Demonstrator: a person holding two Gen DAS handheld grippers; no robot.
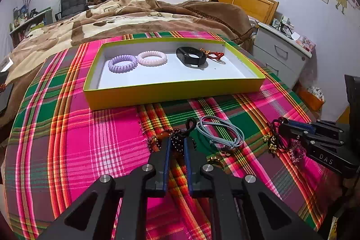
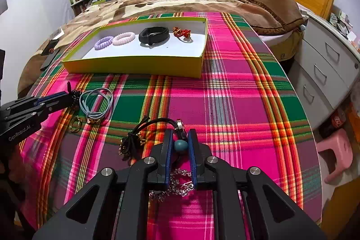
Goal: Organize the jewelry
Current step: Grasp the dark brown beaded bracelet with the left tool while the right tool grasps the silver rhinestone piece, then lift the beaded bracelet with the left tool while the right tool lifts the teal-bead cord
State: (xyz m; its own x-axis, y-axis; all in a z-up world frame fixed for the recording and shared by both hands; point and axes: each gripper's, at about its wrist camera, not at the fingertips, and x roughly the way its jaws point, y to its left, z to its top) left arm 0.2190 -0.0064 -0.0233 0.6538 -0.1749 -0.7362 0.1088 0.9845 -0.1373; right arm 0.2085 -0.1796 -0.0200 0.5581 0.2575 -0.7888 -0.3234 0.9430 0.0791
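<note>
Four pieces lie in a row along the box's [image 1: 173, 87] long axis: two coils, band [image 1: 191, 56], red knot. Left gripper [image 1: 177, 145] is clamped on a bead bracelet [image 1: 175, 141] on the cloth [image 1: 90, 138]. Right gripper [image 2: 180, 141] pinches a cord necklace [image 2: 157, 122] by its teal bead [image 2: 181, 146].

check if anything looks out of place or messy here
Four pieces lie neatly in the yellow tray. The blue hair tie, a gold ring and tangled black cords still sprawl loose on the plaid cloth.
</note>
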